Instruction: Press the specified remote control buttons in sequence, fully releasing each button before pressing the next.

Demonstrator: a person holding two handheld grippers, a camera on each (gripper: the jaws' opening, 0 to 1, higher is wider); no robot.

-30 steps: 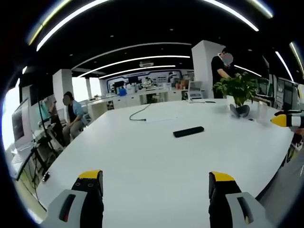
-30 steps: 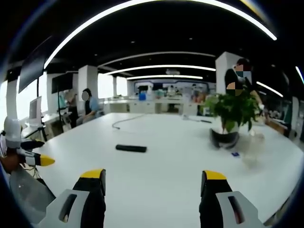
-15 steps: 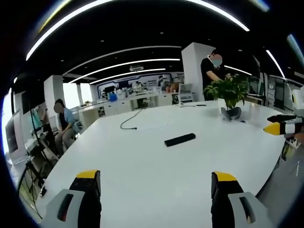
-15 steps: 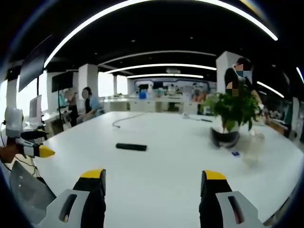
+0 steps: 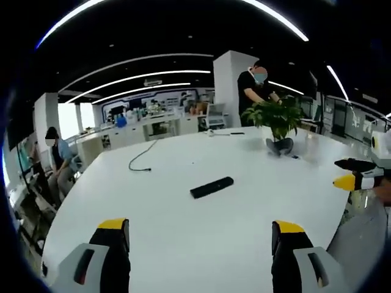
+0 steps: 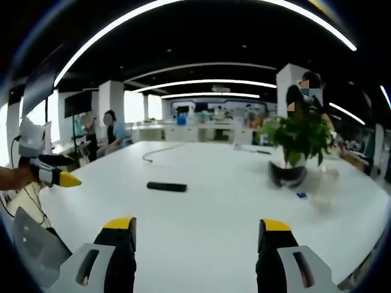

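Note:
A slim black remote control point(image 5: 211, 187) lies flat on the big white table point(image 5: 183, 226), well ahead of both grippers; in the right gripper view the remote point(image 6: 167, 186) lies left of centre. My left gripper point(image 5: 198, 235) is open over the table's near part, jaws wide apart with nothing between them. My right gripper point(image 6: 198, 235) is open too and holds nothing. The right gripper's yellow tip point(image 5: 345, 182) shows at the right edge of the left gripper view. At the left of the right gripper view, a hand holds up the left gripper point(image 6: 55, 177).
A potted green plant point(image 6: 299, 143) stands on the table's far right, with a small blue item point(image 6: 299, 196) near it. A black cable point(image 5: 140, 160) lies at the far side. One person stands behind the plant point(image 5: 253, 82); another sits at the left point(image 6: 110, 131). Desks fill the background.
The left gripper view has swung, so the remote and plant have slid leftward in it. In the right gripper view the left gripper has risen slightly. The remote has not moved on the table.

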